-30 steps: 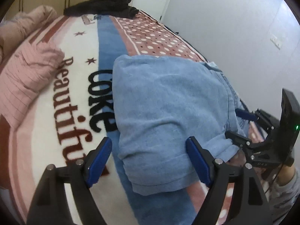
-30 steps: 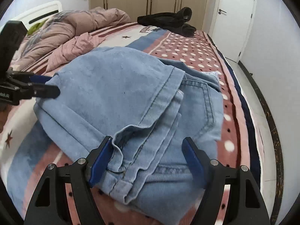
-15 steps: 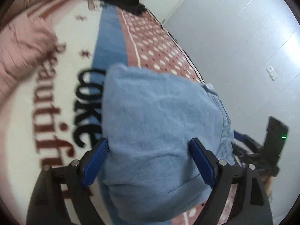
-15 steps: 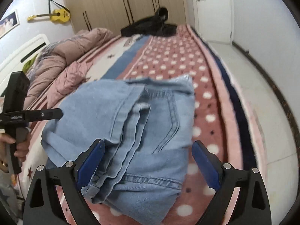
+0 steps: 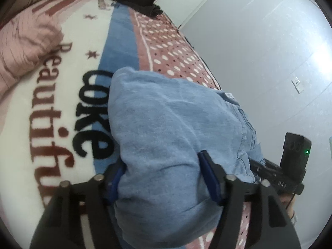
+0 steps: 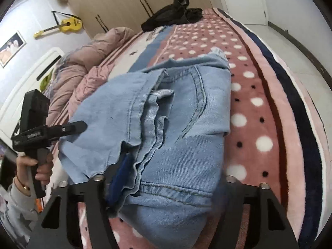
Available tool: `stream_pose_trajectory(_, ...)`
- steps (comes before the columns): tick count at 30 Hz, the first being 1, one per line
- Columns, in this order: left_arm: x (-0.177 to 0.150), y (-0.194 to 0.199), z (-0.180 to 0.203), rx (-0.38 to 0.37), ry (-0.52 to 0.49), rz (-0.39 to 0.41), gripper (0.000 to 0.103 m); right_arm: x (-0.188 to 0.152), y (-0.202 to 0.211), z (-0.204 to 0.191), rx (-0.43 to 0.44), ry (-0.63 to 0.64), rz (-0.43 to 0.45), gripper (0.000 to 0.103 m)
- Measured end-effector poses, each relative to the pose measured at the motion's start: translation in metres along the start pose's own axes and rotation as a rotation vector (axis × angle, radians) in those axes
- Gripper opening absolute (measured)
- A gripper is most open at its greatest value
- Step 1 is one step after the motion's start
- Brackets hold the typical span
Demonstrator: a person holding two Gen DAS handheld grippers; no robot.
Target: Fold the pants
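Note:
The light blue denim pants [image 5: 172, 132] lie folded in a thick bundle on the patterned bed blanket [image 5: 62, 95]; in the right wrist view the pants [image 6: 182, 112] show a back pocket and waistband on top. My left gripper [image 5: 164, 178] straddles the near end of the bundle, jaws apart with the denim bulging between its blue pads [image 5: 209, 178]. My right gripper [image 6: 166, 178] straddles the waistband end, its left pad [image 6: 120, 176] under a fold and its right pad hidden by denim. Each gripper shows in the other's view, the left one [image 6: 70, 127] and the right one [image 5: 276, 178].
A pink duvet [image 6: 83, 72] is bunched at the head of the bed. Dark clothing [image 6: 176, 14] lies at the far end. The bed edge [image 6: 294, 95] and floor run on the right. A wall [image 5: 269, 51], wardrobes and a yellow guitar [image 6: 68, 23] stand beyond.
Both grippers have pushed forward onto the bundle, so denim now fills the space between their jaws. The left gripper's jaws have narrowed around the fabric.

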State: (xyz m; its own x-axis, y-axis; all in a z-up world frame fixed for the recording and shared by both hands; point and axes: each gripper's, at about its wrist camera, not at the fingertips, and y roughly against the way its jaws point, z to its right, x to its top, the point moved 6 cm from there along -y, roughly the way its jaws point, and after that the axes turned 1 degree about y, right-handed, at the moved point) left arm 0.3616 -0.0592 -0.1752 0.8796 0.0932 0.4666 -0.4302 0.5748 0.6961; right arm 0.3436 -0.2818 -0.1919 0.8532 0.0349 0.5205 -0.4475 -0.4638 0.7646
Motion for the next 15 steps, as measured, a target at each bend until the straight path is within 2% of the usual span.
stream_pose_trajectory(1, 0.0, 0.002, 0.003, 0.003, -0.008, 0.005, 0.051, 0.001, 0.002, -0.002, 0.001, 0.008, 0.008, 0.039)
stream_pose_trajectory(3, 0.001, 0.009, 0.01, -0.002, -0.017, 0.021, 0.038, 0.002, 0.005, -0.007, -0.008, 0.026, 0.012, 0.027)
stream_pose_trajectory(6, 0.005, 0.023, 0.018, -0.012, -0.023, 0.049, 0.03, 0.004, 0.013, -0.018, -0.034, 0.062, 0.036, 0.021)
stream_pose_trajectory(15, 0.012, 0.098, 0.027, -0.003, -0.045, 0.159, 0.028, 0.022, 0.049, -0.074, -0.011, 0.148, 0.11, 0.018)
